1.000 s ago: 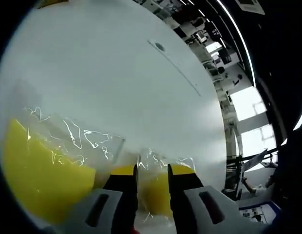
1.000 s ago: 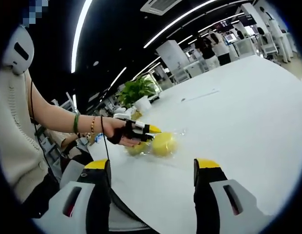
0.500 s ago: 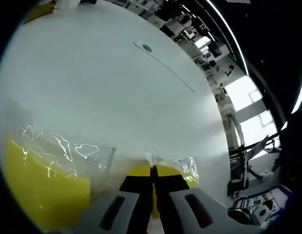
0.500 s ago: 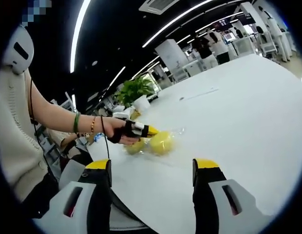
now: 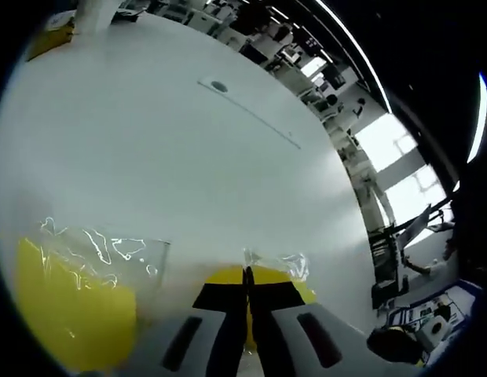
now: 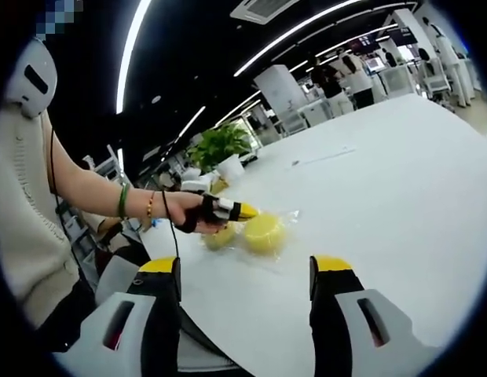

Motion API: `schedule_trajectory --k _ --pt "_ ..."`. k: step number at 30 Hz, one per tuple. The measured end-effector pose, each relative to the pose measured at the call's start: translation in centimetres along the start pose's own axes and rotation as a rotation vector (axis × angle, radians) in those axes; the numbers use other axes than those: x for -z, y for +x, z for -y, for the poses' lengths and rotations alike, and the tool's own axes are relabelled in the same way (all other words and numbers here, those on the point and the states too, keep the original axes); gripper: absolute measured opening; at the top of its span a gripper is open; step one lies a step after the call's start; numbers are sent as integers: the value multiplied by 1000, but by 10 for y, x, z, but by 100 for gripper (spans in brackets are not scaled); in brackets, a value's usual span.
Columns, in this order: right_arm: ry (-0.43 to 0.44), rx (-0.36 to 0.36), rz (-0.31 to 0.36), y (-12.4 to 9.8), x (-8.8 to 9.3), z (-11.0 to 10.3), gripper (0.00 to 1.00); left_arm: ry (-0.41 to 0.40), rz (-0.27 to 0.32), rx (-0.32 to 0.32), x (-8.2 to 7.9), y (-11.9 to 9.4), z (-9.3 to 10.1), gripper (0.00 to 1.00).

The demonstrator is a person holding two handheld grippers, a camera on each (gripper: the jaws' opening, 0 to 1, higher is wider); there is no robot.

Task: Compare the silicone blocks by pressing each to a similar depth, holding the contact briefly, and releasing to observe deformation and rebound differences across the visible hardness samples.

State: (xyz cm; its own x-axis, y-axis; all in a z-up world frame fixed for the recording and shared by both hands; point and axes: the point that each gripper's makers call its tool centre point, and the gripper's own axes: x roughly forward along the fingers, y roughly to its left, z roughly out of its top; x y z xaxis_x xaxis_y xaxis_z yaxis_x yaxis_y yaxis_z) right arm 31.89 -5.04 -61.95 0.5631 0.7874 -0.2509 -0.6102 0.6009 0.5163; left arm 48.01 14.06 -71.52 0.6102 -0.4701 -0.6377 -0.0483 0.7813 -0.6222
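Two yellow silicone blocks lie in clear plastic wrap on the white table point(image 5: 188, 157). In the left gripper view one block point(image 5: 71, 314) is at the lower left. The other block point(image 5: 269, 278) sits right behind the tips of my left gripper point(image 5: 245, 272), whose jaws meet with no gap, at or against its wrap. The right gripper view shows that gripper point(image 6: 230, 209) in a person's hand point(image 6: 181, 212), its yellow tips over the smaller block point(image 6: 218, 237) and beside the larger one point(image 6: 265, 232). My right gripper point(image 6: 245, 269) hangs open well short of the blocks, holding nothing.
A potted plant point(image 6: 221, 148) in a white pot stands behind the blocks near the table's far edge. A round grommet point(image 5: 219, 86) and a thin seam sit farther out on the table. Desks and people fill the room's background.
The left jaws, open around the block one second ago, have shut and stay shut; that view has shifted slightly. The right gripper has hardly moved.
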Motion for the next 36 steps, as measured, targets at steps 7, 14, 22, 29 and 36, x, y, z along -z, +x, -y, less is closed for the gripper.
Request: schedule_trajectory --k 7,14,22,29,36 --pt "-40 -5 13 -2 -9 -6 63 157 18 69 -5 -9 29 0" --pt "-106 -13 8 -1 -17 -16 65 317 10 109 0 -18 52 0" --pt "-164 -9 5 -5 -29 -29 64 460 23 154 4 -29 68 0" --pt "-208 0 6 -8 -38 -42 64 597 30 218 10 -43 98 0" --pt "-263 12 3 -9 -45 -59 64 691 8 290 28 -58 122 0"
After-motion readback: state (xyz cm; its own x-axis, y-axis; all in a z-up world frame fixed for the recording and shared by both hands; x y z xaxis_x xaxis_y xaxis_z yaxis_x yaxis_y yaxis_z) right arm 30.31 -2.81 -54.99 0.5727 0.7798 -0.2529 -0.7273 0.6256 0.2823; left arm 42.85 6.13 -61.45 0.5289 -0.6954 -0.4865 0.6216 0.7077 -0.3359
